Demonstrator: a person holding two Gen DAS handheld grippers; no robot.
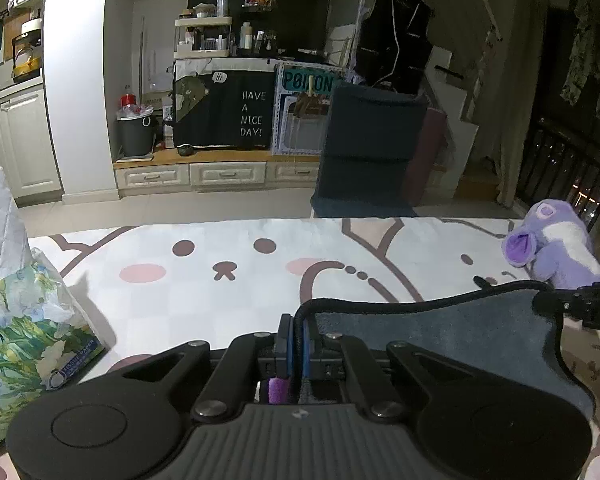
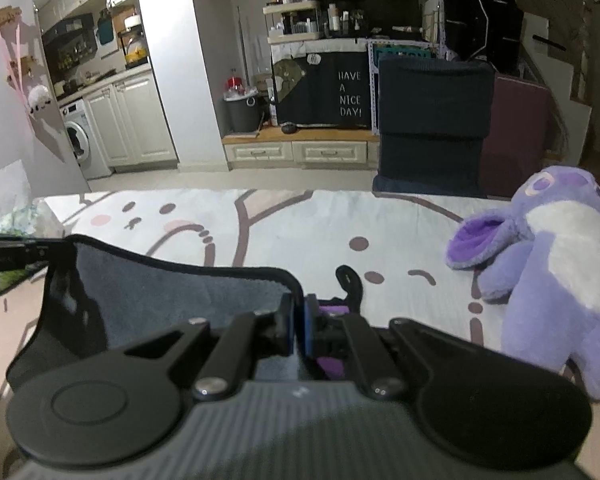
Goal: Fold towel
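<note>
Here the left gripper (image 1: 298,332) and right gripper (image 2: 298,316) each pinch a top corner of the grey towel (image 1: 440,332), which sags between them above the cartoon-print table cover (image 1: 204,312), near a purple plush (image 2: 556,264)

Grey towel (image 1: 440,332) (black-edged), purple-and-white plush (image 2: 552,264), floral tissue box (image 1: 24,320)

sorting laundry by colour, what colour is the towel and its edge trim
The towel is grey-blue with a black trim; the right wrist view shows it best.
</note>
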